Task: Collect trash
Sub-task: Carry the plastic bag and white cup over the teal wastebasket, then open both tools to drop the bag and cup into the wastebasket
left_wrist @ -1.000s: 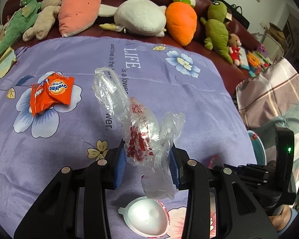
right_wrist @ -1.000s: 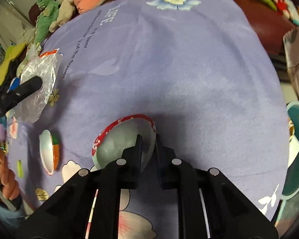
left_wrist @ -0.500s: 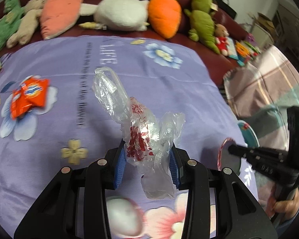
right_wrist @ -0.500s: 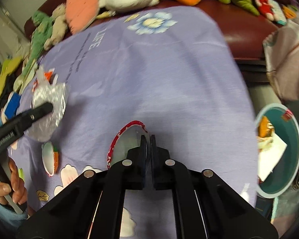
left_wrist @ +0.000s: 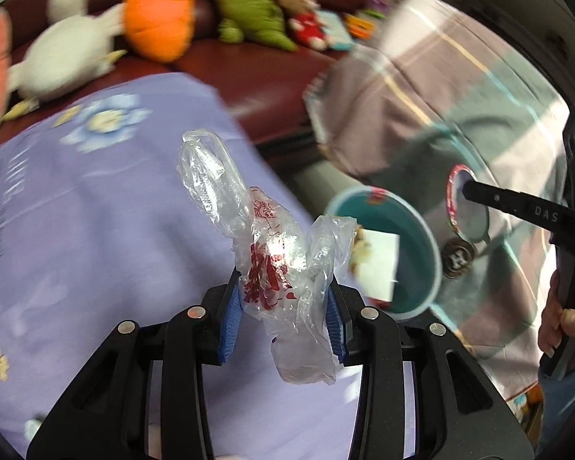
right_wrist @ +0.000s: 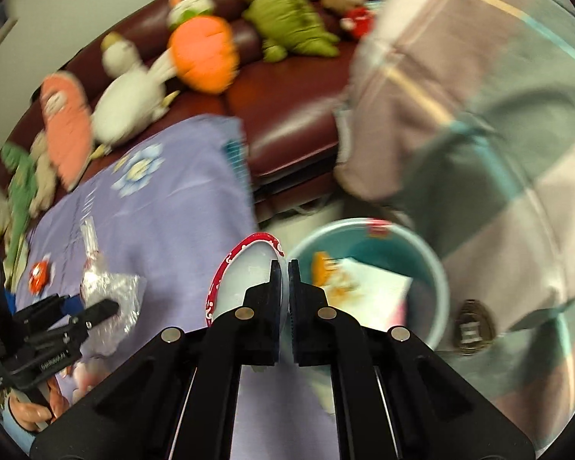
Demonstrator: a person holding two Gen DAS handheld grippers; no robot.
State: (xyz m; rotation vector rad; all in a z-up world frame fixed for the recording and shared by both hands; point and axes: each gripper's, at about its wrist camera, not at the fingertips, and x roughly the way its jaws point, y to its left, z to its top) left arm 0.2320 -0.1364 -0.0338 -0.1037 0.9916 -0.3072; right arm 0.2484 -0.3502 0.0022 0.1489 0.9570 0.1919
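The left gripper [left_wrist: 283, 310] pinches a crumpled clear plastic bag with red print [left_wrist: 272, 253] between its blue pads [left_wrist: 230, 318]; the bag fills the centre of the left wrist view, its long axis running from a loose tail hanging low between the fingers up to a twisted end that points toward the upper left of the frame. Held by its bunched middle, the thin film stays gathered and probably will not snag on the way to the bin. The right gripper [right_wrist: 284, 295] has its fingers pressed almost together on the thin wall of a shallow white cup lid with a red patterned rim [right_wrist: 241, 280], seen just left of centre in the right wrist view; the lid stands on edge, its flat face turned to the left of the frame and its long axis rising toward the top. Gripping the edge seems the only sure hold on so flat a piece. Both items sit over the edge of the purple flowered cloth [right_wrist: 165, 207], near the teal trash bucket [right_wrist: 437, 268] at right of centre, which already holds paper and orange scraps. From this I judge the carry is nearly over and release above the bucket is next. Motion blur hides finer detail.
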